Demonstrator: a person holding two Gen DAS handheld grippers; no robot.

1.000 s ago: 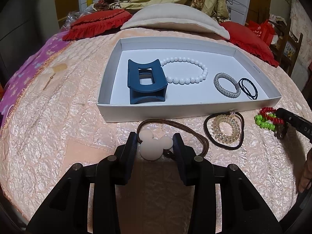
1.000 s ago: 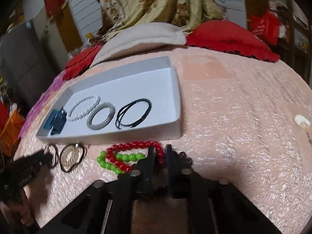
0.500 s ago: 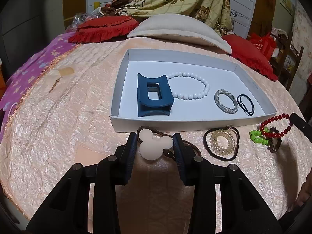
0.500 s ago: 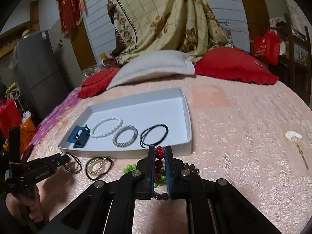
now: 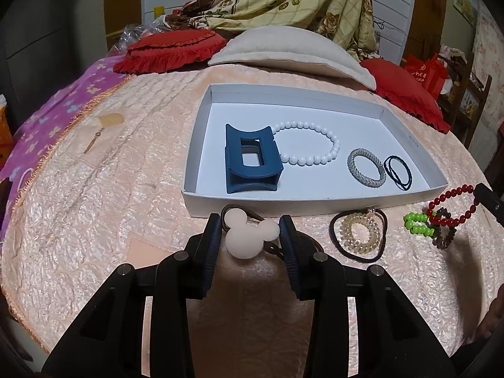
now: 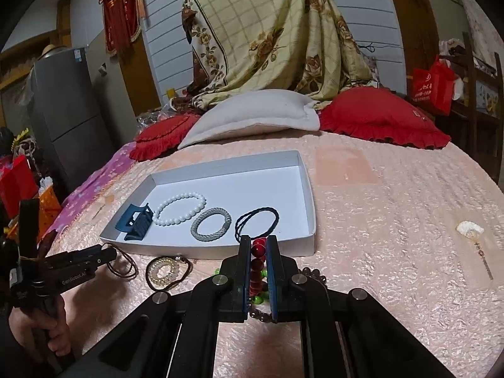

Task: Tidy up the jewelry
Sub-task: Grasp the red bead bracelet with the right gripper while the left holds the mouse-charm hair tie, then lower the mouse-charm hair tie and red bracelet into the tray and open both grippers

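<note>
Left tongs (image 5: 249, 236): grasping cream mouse-head hair tie (image 5: 250, 234), near white shallow box (image 5: 283, 201). Right tongs (image 6: 259, 261): clenched on red bead bracelet (image 6: 257, 253); its raised loop shows only in left view.

Each claw is matte black plastic: two angular arms with round silver screw heads, ending in flat fingers faced with ribbed dark-blue pads. At the right-wrist view's lower left, the left claw (image 6: 104, 256) bears white "GenRobot AI" lettering.
</note>
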